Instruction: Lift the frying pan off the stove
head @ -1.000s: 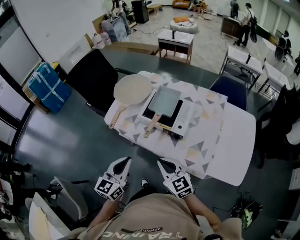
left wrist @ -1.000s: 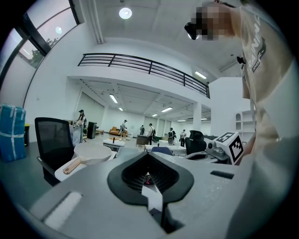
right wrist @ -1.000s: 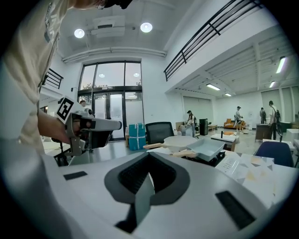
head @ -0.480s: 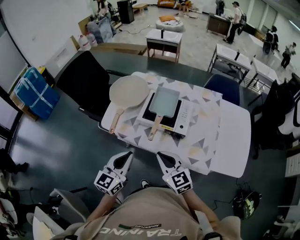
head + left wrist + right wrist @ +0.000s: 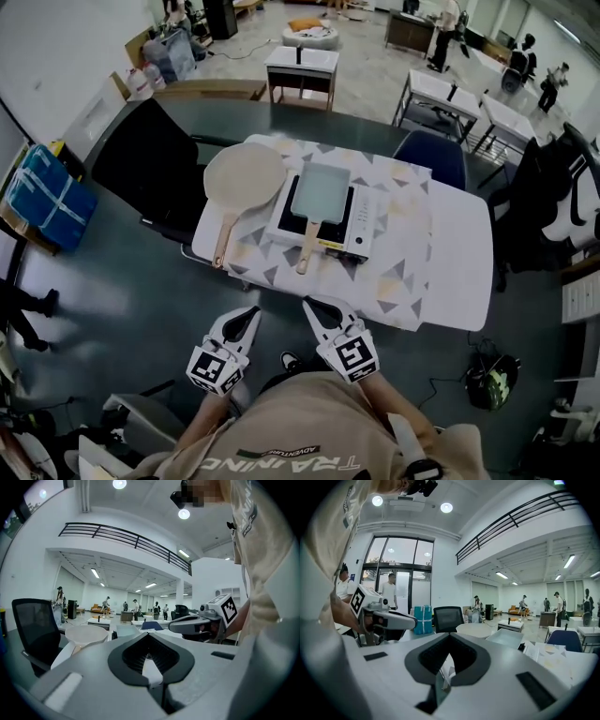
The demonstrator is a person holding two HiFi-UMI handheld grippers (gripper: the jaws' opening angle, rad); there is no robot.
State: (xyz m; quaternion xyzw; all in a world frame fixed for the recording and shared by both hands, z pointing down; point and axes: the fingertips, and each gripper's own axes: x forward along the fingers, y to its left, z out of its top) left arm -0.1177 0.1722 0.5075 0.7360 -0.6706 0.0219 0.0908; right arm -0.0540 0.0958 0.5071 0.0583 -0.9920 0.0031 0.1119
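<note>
The frying pan [image 5: 320, 195], rectangular and pale grey-blue, sits on the stove [image 5: 364, 225] on the table [image 5: 455, 272]. Its long axis runs far to near, with the wooden handle [image 5: 307, 251] pointing near. The left gripper [image 5: 249, 320] and right gripper [image 5: 312, 307] hang nearer, jaws together and empty, well apart from the pan.

Hidden under frying pan [image 5: 319, 195]: most of stove [image 5: 364, 230] top. Too small to read: print on stove panel. Cut off by head view's bottom edge: torso [image 5: 281, 445]. In gripper views, blocked by bodies of left gripper [image 5: 250, 317] and right gripper [image 5: 313, 307]: near table [image 5: 459, 253] edge, pan's lower part. Round beige thing [image 5: 244, 175] beside stove: pan or board, cannot tell.
</note>
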